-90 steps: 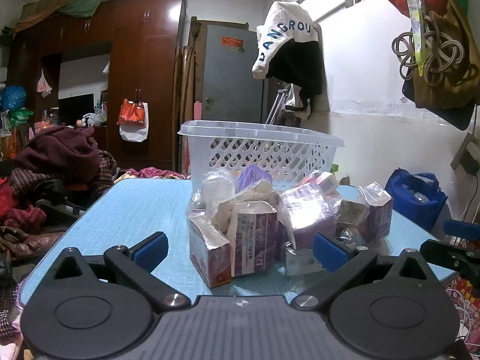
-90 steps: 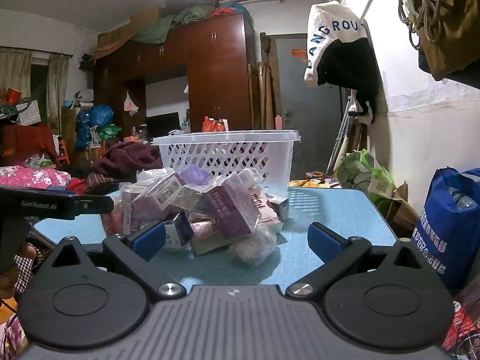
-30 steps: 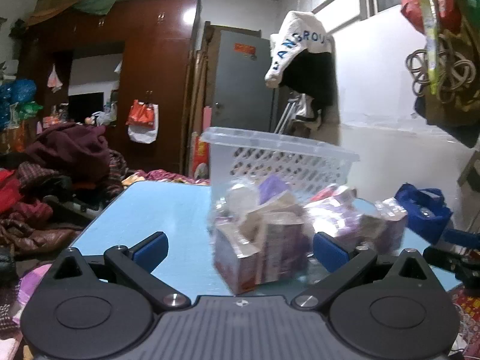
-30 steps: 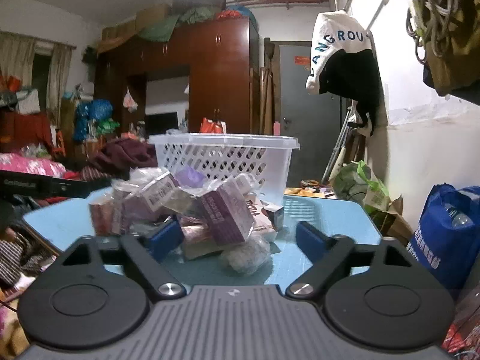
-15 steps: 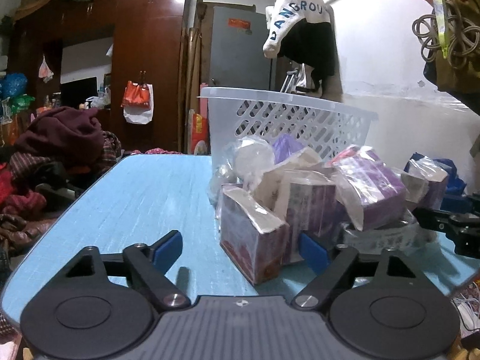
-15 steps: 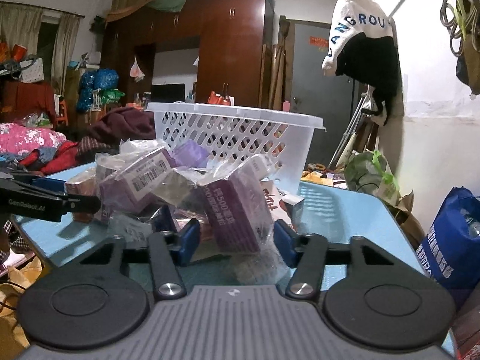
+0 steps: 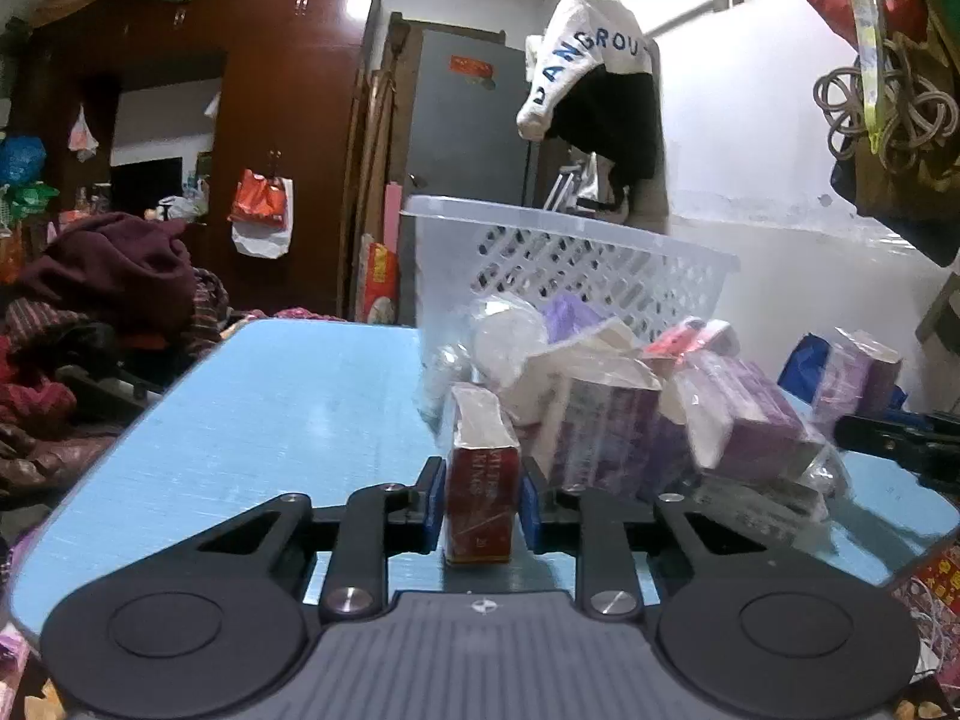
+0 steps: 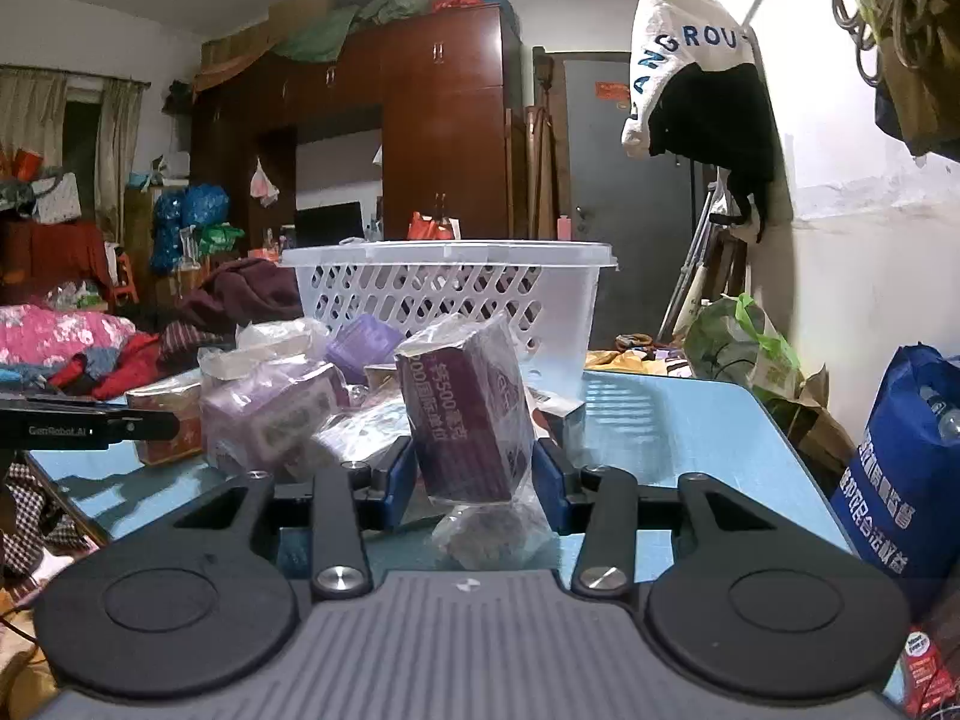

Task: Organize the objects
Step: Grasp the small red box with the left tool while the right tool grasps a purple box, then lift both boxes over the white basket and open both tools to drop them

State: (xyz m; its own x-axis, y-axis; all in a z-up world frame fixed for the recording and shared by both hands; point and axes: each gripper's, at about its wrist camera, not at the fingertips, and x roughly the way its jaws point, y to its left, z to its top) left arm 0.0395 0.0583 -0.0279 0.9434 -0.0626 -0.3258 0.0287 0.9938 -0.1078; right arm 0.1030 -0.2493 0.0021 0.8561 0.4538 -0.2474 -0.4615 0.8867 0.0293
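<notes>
Left wrist view: the left gripper (image 7: 482,503) has just clamped onto a red plastic-wrapped carton (image 7: 480,483) on the blue table (image 7: 270,420), its lettering too blurred to read. The right gripper (image 8: 474,474) has been closing and pinches a purple plastic-wrapped box (image 8: 465,420) printed "500", before the white perforated plastic basket (image 8: 447,294); a hanging white bag (image 8: 684,54) reads "ANGROU".

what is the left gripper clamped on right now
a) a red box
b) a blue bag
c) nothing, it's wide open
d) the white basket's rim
a: in the left wrist view the left gripper has its blue pads pressed against both sides of the red box standing on the blue table.
</notes>
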